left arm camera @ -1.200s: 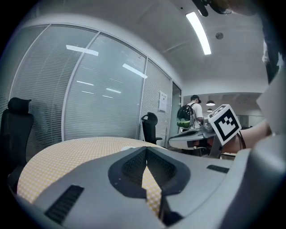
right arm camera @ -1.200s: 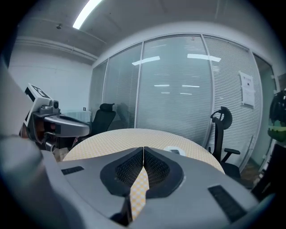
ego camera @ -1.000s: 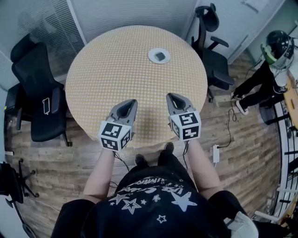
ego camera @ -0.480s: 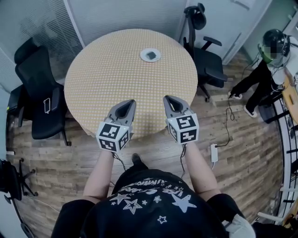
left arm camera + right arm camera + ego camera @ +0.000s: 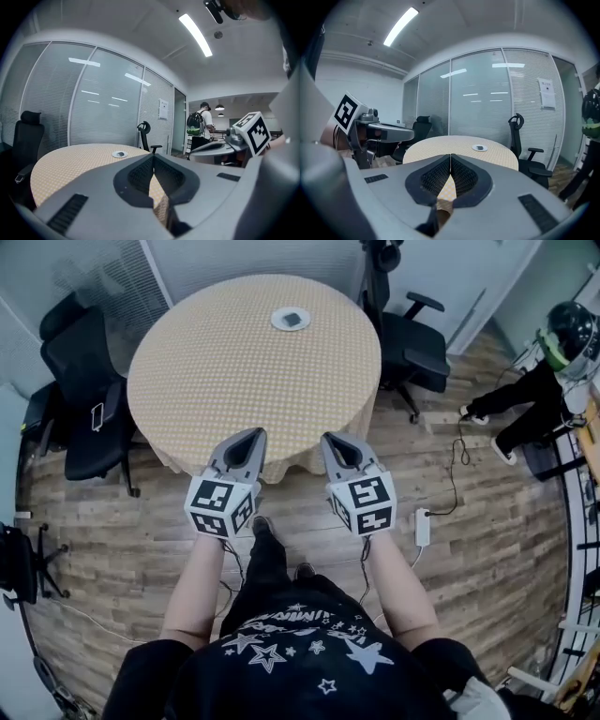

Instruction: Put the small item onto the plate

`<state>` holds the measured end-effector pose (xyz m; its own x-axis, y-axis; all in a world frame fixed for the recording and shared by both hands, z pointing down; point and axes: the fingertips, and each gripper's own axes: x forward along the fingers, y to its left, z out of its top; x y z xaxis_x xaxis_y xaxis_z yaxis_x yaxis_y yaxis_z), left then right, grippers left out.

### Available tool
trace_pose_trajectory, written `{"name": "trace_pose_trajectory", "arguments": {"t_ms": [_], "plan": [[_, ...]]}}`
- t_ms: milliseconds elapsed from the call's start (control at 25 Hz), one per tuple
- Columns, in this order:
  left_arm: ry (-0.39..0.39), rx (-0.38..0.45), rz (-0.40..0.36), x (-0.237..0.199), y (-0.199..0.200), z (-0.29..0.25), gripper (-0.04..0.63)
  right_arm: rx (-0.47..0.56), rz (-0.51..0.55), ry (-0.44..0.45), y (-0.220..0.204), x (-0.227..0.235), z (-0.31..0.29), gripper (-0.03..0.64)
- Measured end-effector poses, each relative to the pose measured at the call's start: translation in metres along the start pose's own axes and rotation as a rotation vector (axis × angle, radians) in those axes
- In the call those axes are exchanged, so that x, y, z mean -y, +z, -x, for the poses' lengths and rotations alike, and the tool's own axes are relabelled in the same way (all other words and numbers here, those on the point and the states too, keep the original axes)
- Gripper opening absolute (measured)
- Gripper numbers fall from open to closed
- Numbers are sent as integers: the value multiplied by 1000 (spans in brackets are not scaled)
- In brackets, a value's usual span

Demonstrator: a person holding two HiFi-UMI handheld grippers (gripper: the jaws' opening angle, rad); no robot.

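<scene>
A white plate lies at the far side of the round table with its yellow checked cloth. A small dark item rests on that plate. My left gripper and right gripper hang side by side at the table's near edge, far from the plate, both shut with nothing in them. In the left gripper view the plate is small beyond the shut gripper. In the right gripper view the plate lies past the shut gripper.
Black office chairs stand left and right of the table. A person in a helmet crouches at the far right. A power strip and cables lie on the wood floor. Glass walls close off the back.
Both grippers have drawn back from over the table to its near edge, above the floor. The plate with the item now lies farther off and higher in the head view.
</scene>
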<state>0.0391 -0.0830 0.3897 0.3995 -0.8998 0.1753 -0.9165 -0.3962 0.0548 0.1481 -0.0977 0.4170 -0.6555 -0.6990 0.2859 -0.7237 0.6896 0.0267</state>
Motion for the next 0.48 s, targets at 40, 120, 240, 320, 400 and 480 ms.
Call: {"name": "trace_pose_trajectory", "arguments": {"t_ms": [40,120,240,320,400,480], "plan": [[4,1,4,8,1,6,8,1,-3,5,-1,0,7,28],[5,-3,8,23,1,17,8,2,-11,16,-3,-3,19,26],[12,-5,16,34,1,30,8,10,-6,34,0,-9,28,26],[17,-6,21,37,0,37,8,15,4,42,3,-14,33,26],[13,-8,21,39,-1,45,8,17,13,47,6,-22,37,27],[6,-8,23,38,-4,53,8,16,22,46,8,-31,39,26]]}}
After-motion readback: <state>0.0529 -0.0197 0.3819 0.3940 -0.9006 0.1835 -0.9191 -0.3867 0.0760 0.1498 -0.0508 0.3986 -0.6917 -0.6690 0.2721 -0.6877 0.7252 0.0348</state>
